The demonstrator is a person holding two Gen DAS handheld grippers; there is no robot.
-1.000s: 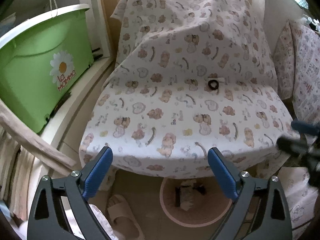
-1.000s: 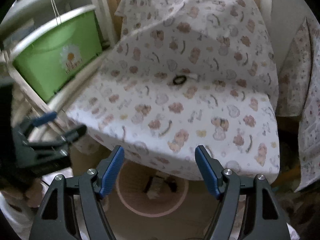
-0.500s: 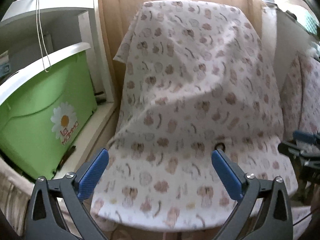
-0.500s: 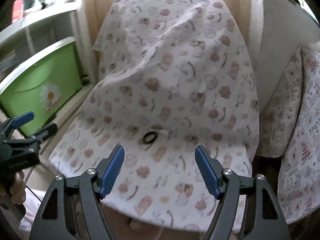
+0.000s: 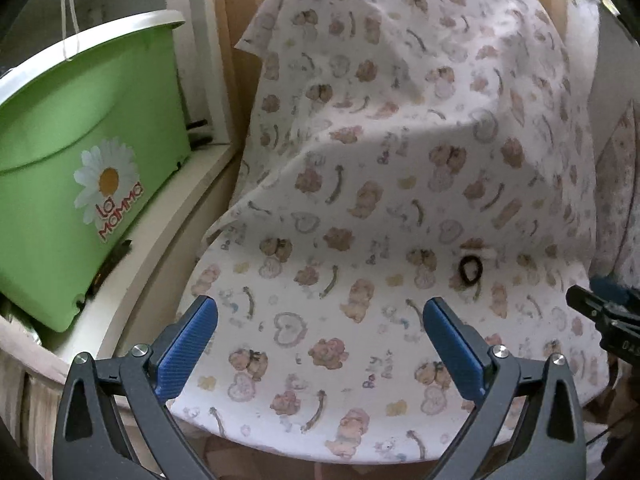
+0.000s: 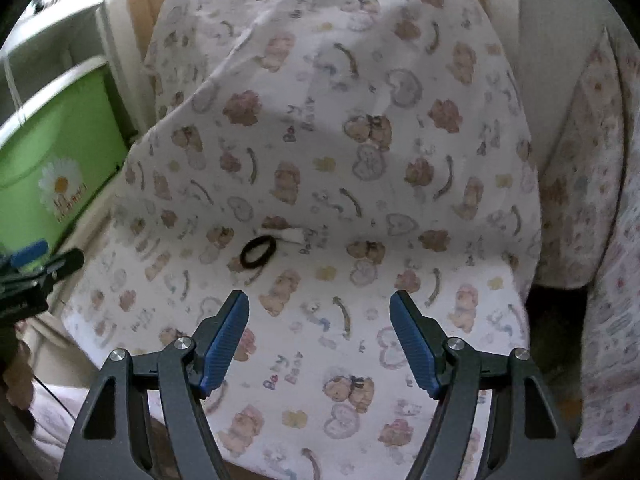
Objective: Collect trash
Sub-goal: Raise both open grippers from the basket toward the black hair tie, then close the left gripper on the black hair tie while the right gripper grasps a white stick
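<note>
A: What are the two tools doing?

B: The left hand-held gripper [image 5: 320, 338] has its blue pads spread very wide; its jaws have just been opening, and nothing sits between them but the printed cloth below. The right hand-held gripper [image 6: 319, 334] is also parted, less widely, and grips nothing.

A: Where is the trash?

B: A black hair tie [image 6: 258, 252] lies flat on the seat of a chair draped in a white sheet [image 6: 360, 184] printed with bears and hearts. Touching its upper right edge is a small white scrap [image 6: 293, 235], maybe paper; I cannot tell the material. In the right wrist view both lie just beyond the left blue pad [image 6: 224, 346], ahead of the gripper and apart from it. In the left wrist view the hair tie [image 5: 470, 270] sits beyond the right pad, towards the right side of the seat.

A: What else is around?

B: A green tub [image 5: 80, 168] with a daisy and "la Mamma" stands on a white shelf [image 5: 160, 240] left of the chair. More patterned fabric [image 6: 592, 208] hangs at the right. Each camera catches the other gripper's tip at its edge.
</note>
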